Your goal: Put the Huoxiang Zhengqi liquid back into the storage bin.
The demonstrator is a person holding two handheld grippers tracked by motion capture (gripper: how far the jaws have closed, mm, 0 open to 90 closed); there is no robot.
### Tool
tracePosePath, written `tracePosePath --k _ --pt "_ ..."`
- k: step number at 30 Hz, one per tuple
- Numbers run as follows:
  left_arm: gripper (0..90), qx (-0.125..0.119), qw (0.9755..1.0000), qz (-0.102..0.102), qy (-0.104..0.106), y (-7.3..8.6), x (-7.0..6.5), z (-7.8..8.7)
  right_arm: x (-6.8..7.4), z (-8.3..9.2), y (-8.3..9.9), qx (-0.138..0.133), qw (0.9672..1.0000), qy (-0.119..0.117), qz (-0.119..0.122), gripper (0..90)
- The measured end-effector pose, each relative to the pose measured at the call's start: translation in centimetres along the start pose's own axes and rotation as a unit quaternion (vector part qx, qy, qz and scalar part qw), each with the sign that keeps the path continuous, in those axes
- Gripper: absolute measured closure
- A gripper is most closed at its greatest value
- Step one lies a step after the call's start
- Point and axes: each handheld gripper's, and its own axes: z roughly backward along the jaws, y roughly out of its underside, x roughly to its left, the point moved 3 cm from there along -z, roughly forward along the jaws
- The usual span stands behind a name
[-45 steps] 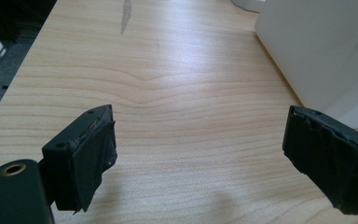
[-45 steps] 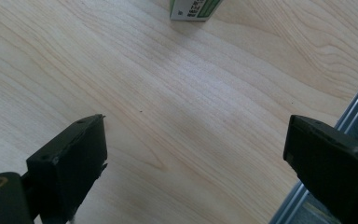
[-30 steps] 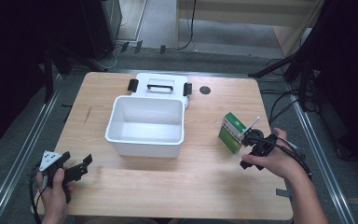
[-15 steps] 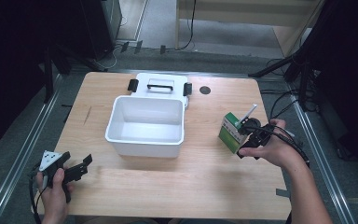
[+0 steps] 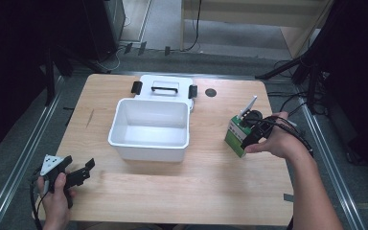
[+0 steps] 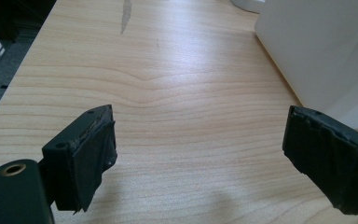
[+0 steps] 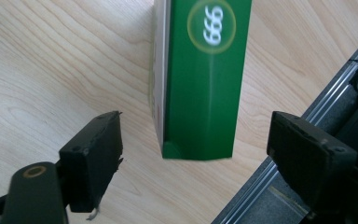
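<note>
A green carton [image 5: 234,135] with a white side stands upright on the right part of the wooden table [image 5: 196,191]. My right gripper [image 5: 247,137] reaches it from the right and from above. In the right gripper view the carton [image 7: 200,79] stands between the two black jaws of the right gripper [image 7: 196,123], with a gap on each side. Those jaws have just been closing and do not touch the carton. My left gripper [image 5: 79,166] rests near the front left corner. In its own view the left gripper [image 6: 200,123] is open over bare wood.
A white open bin [image 5: 148,151] sits mid-table; its wall [image 6: 317,51] is to the right of the left gripper. The bin's white lid [image 5: 165,86] with black latches lies behind it. A dark round hole [image 5: 211,92] marks the back. A metal rail [image 7: 279,186] runs along the right edge.
The right hand has moved left and away from me, from just right of the carton to over it. The left hand and its gripper have stayed put.
</note>
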Motion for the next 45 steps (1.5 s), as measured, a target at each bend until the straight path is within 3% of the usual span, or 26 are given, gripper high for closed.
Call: tracePosePath --k 7,14,18,26,34,39,43,45 --pt "10.4 0.000 1.0000 0.000 0.001 0.0 0.0 0.0 0.3 0.2 -1.2 0.002 0.9999 0.000 0.011 22.8" --pt "10.4 0.000 1.0000 0.000 0.000 0.0 0.0 0.0 0.2 0.0 -2.0 0.002 1.0000 -0.007 0.000 25.5" --pt "10.4 0.001 1.0000 -0.002 0.000 0.0 0.0 0.0 -0.2 -0.3 -2.4 -0.002 0.9998 -0.018 -0.006 30.6" --pt "10.4 0.000 1.0000 -0.002 -0.001 0.0 0.0 0.0 -0.4 -0.5 -3.5 -0.002 0.9975 -0.066 -0.023 39.9" --pt "10.4 0.001 1.0000 -0.002 -0.001 0.0 0.0 0.0 -0.2 -0.9 -4.3 0.010 0.9962 -0.079 -0.035 44.7" --pt "10.4 0.000 1.0000 -0.001 0.000 0.0 0.0 0.0 -0.2 -1.6 -4.4 0.032 0.9953 -0.082 -0.041 47.7" --pt "10.4 0.001 1.0000 -0.001 0.000 0.0 0.0 0.0 -0.3 -1.7 -4.4 0.036 0.9944 -0.091 -0.042 59.4" --pt "10.4 0.000 1.0000 -0.001 0.000 0.0 0.0 0.0 -0.4 -1.6 -4.4 0.033 0.9949 -0.084 -0.045 63.5"
